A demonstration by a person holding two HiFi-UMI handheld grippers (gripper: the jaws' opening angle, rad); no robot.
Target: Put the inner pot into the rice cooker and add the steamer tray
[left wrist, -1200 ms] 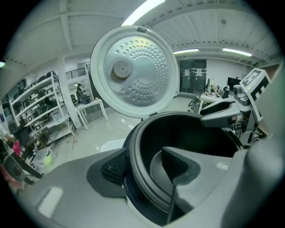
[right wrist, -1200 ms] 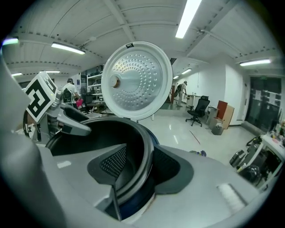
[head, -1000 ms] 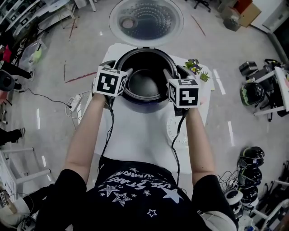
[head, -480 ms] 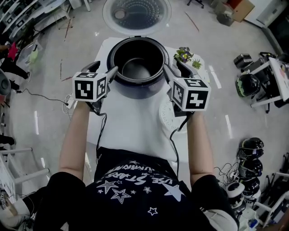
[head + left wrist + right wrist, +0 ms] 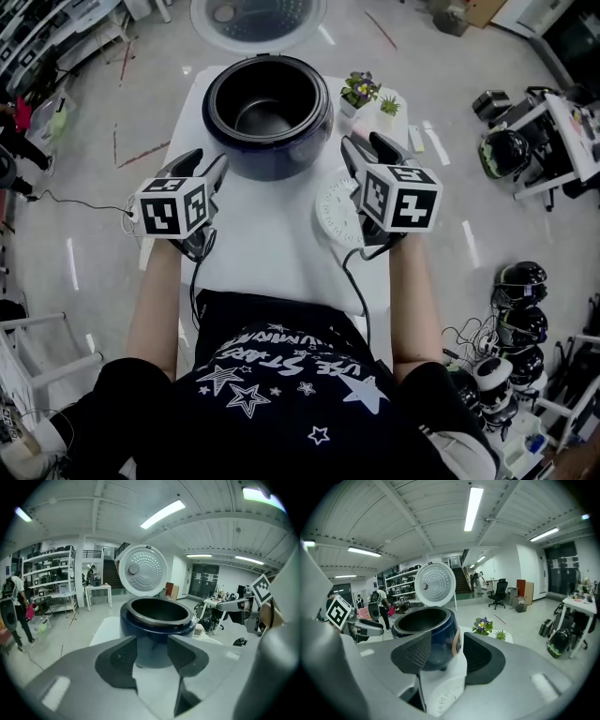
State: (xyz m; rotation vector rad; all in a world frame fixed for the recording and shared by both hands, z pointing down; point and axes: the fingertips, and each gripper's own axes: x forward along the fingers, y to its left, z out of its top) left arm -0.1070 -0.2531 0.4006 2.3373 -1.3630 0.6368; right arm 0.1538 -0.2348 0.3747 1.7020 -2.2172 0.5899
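Drawn back from the rice cooker [image 5: 270, 161], left claw [image 5: 208, 161] and right claw [image 5: 365, 142] gape empty; shirt lettering [image 5: 277, 367] looks unreadable.

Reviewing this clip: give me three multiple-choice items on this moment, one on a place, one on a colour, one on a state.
1. Where does the steamer tray lie?
A. inside the cooker
B. on the table, by the right tongs
C. on the floor

2. What colour is the outer shell of the rice cooker?
A. dark blue
B. red
C. white

3. How do the left tongs stand?
A. shut on the pot's rim
B. shut on nothing
C. open, with nothing between the pads

Answers:
1 B: the head view shows the white disc flat on the tabletop, outside the cooker.
2 A: both gripper views show a dark blue shell.
3 C: the left gripper view shows the pads apart, with only the table and the cooker beyond them.
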